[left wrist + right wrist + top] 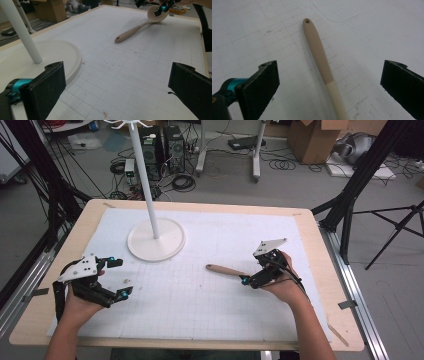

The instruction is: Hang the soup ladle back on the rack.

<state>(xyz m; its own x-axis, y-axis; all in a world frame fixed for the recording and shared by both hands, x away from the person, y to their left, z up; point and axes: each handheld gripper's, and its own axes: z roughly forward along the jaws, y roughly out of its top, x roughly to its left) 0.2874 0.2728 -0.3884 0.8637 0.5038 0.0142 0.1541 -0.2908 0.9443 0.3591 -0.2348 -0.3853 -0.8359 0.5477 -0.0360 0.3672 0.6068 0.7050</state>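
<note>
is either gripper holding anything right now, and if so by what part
Nothing is held. The right gripper is open, its jaws either side of the spoon handle without closing on it. The left gripper is open over the bare mat.

Even bright light, soft shadows, slight blur

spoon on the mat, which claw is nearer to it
Right. The right claw is open right over the spoon, jaws either side of its handle. The left claw is open far across the mat.
</note>
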